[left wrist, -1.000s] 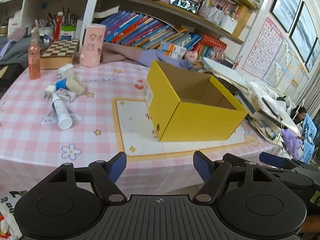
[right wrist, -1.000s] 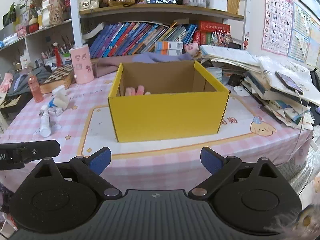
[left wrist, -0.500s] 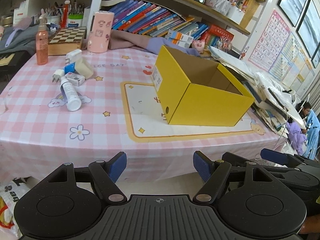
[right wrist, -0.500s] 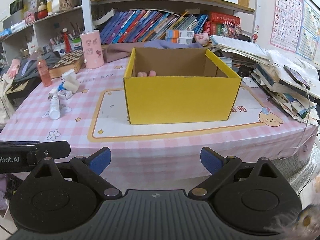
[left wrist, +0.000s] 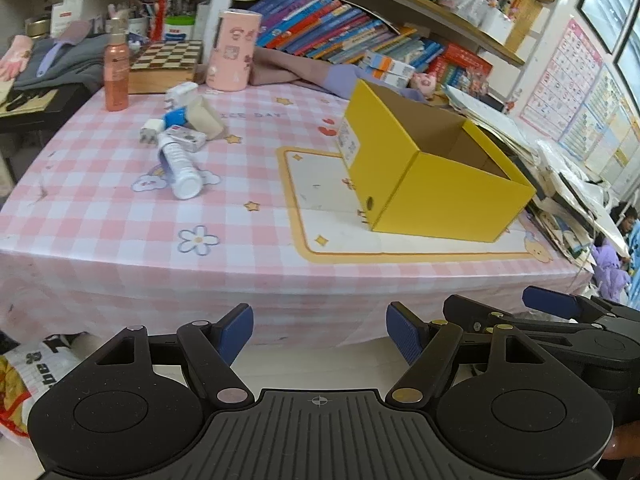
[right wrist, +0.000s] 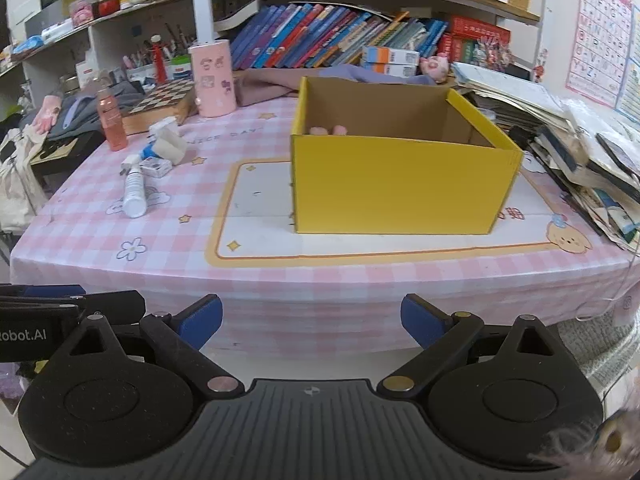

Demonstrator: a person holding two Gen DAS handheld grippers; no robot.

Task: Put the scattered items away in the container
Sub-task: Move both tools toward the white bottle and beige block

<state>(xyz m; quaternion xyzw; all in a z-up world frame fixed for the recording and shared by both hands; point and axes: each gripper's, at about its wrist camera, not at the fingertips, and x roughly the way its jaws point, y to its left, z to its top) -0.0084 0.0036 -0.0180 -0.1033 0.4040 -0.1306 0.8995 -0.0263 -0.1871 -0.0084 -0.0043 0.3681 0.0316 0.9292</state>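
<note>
The yellow box stands open on the pink checked table. Left of the box lie the scattered items: a white tube, a small carton and a plug, close together. The left gripper and right gripper hang short of the table's near edge, jaws released, nothing between them.

"NICE DAY" printed in pale letters on the pink check cloth of the bench, far ahead of the fingers, left of the yellow box. "obot.AI" in white on the black gripper body at far left, beside the left finger. Alphabet chart on wall, up right: A, B, E, F, M, N, Y, Z etc. legible. Box side label: too small to read.
</note>
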